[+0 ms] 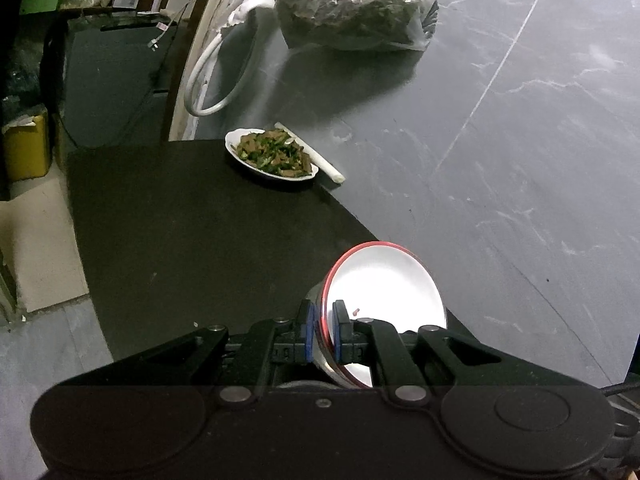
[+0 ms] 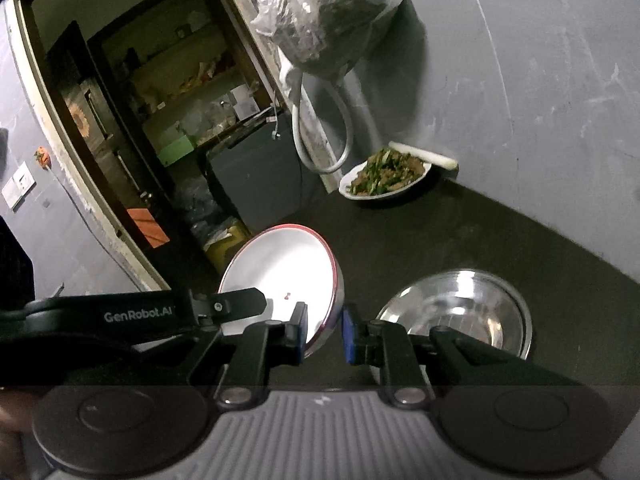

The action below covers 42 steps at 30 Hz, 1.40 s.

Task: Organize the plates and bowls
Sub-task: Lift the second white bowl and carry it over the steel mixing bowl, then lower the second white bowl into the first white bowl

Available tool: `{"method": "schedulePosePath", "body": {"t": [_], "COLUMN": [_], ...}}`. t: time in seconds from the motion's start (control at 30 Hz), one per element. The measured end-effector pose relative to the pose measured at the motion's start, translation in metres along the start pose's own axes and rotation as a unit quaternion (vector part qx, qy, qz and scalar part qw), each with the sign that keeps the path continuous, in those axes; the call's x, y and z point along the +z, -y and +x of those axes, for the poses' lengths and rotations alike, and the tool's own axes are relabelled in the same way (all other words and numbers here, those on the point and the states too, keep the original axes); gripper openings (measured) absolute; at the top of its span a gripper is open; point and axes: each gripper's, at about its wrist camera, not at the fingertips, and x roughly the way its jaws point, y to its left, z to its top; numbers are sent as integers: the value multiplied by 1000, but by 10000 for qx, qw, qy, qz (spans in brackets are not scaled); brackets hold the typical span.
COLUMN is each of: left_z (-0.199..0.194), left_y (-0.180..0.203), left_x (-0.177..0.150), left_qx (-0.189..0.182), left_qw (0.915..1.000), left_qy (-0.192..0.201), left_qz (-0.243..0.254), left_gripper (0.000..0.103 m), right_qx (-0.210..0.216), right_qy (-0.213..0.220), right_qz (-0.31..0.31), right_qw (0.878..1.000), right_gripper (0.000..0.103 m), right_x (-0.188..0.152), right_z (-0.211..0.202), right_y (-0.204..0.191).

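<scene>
- While held up off the black table [image 1: 180,220], red-rimmed bowl [image 1: 384,280] not yet put down; judged about midway.
- Left tongs [image 1: 323,328] closed on rim of that bowl, one pad on each side of the wall.
- Right tongs [image 2: 325,330] a little open, holding nothing; bowl edge just between the pads, not touching as far as visible.
- Steel bowl [image 2: 460,312] upright on table, just right of the right tongs; likely the place for stacking.
- Plate of food [image 1: 272,154] near the wall, well apart; probably left for later.
- Held bowl tilted, white and shiny inside, thin red rim, one small red speck inside.
</scene>
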Motion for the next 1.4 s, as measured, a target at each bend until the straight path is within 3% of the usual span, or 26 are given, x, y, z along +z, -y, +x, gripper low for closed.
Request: {"method": "schedulePosePath", "body": {"t": [0.47,0.87,1.1,1.4], "left_z": [-5,16,25,33], "left_y": [-6,-9,-9,-10], "left_x": [-42,-67,-71,-69], "left_qx": [-153,232,498,571], "left_qw": [9993,9973,9939,9916], "left_qy": [-319,-696,-964,-1153], "left_qz": [92,87,195,116], "left_gripper": [9,14,15,18], "right_qx": [-301,-475,-557,-600], "right_qy": [-330,-1182,-1415,-1653], "right_qz": [-141,-209,-313,-331], "right_qw": [9989,9916,9879,9839], "right_gripper": [20,20,20,20], "right_x": [-37,-65,-70,-71], "right_z": [-22,-4,3,14], "right_y": [-16,-7,-10,-8]}}
